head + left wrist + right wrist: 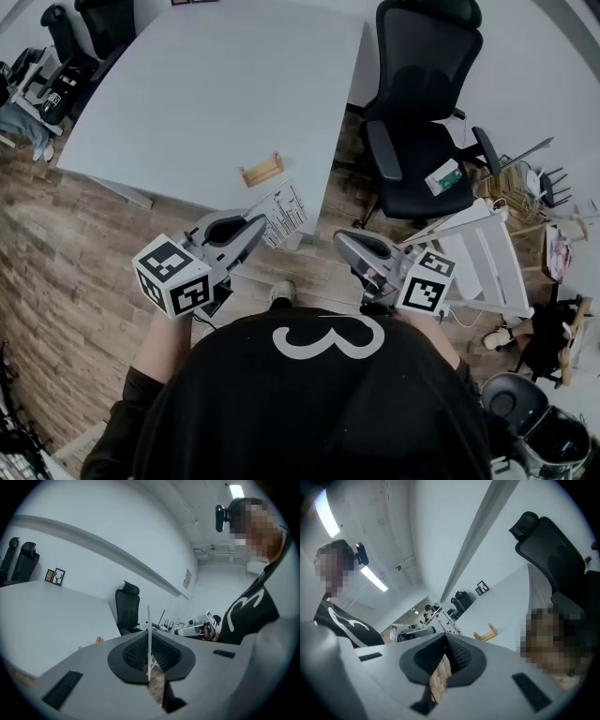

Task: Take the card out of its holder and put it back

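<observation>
Left gripper point(258, 225) pinched the card point(281, 214) by one edge over the table's point(206, 94) near corner; right gripper point(349, 246), at its 4 o'clock, was pressed together on nothing.
Holder point(262, 170) sat empty at the card's 11 o'clock. Risk: the edge grip could let the card pivot, miss the slot and shove the holder.

Printed white card point(284, 214) held aloft, wooden holder point(262, 170) apart on table point(206, 84)
</observation>
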